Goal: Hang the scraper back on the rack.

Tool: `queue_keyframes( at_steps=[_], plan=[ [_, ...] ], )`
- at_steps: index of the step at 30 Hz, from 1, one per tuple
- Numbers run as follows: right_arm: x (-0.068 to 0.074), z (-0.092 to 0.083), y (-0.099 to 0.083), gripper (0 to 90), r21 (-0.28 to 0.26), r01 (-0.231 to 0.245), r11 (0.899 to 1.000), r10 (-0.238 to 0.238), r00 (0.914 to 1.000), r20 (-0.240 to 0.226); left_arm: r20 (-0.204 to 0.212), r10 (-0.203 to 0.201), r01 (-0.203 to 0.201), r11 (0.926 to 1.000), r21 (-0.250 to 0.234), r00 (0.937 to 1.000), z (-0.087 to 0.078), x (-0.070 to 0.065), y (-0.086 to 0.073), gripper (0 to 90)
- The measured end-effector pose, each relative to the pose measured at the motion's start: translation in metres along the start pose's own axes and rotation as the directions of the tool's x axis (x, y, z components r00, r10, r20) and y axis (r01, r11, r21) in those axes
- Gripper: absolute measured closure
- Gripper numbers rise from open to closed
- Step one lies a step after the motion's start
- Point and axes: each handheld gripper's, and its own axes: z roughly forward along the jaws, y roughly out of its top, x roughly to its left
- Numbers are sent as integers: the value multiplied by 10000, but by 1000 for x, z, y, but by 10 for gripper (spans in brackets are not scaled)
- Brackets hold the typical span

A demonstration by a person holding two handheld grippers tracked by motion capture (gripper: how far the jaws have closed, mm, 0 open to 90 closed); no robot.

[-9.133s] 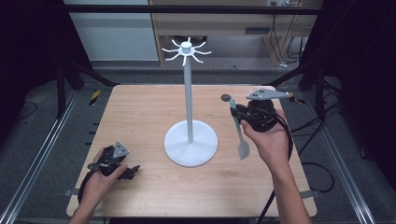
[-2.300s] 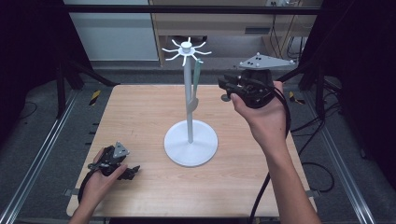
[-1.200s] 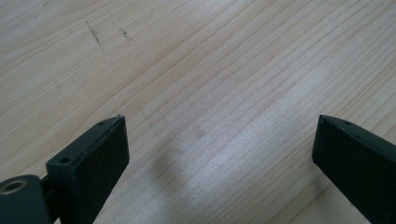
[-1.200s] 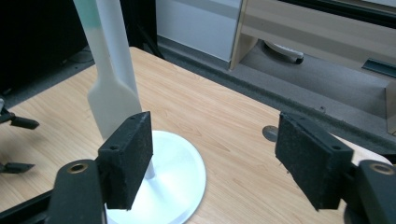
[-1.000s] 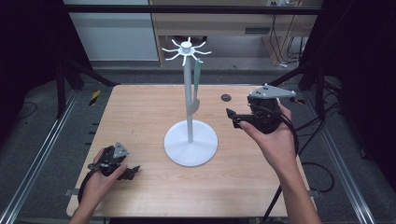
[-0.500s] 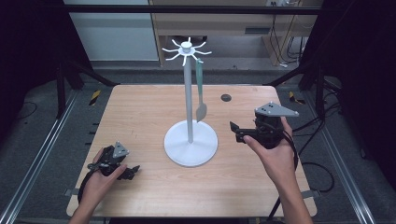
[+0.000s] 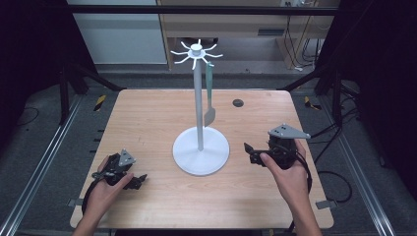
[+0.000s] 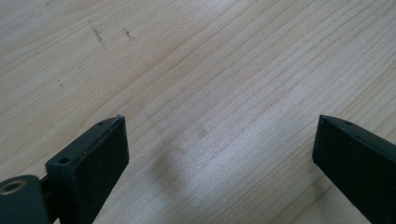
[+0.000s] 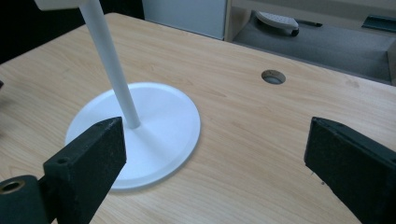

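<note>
A white stand rises from the middle of the table, with a round base [image 7: 200,150], a thin pole and a crown of hooks [image 7: 196,50]. A grey-green utensil [image 7: 210,98] hangs from a hook on the right side, its blade beside the pole. My right gripper [image 7: 250,151] is held low, right of the base, open and with nothing in it. In the right gripper view its jaws stand wide apart [image 9: 215,140] and face the base [image 9: 154,126] and pole [image 9: 112,65]. My left gripper [image 7: 139,180] rests at the front left, open over bare wood [image 8: 219,140].
A dark round hole [image 7: 238,103] sits in the wooden table [image 7: 147,118] behind the stand on the right, seen also in the right gripper view as the hole [image 9: 273,76]. Metal frame rails run along both table sides. Cables trail from both grippers.
My right gripper let go of the utensil on the stand's hook, drew back and came down to the right of the base. The left gripper has stayed put.
</note>
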Motion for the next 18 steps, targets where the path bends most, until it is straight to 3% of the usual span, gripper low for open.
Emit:
queue_keyframes(
  at_steps=[18],
  plan=[
    [-2,21,-39,51,585,-333,9977,335,9994,-21,7,12,-12,10000,-1,10000,0,0,0,34]
  ],
)
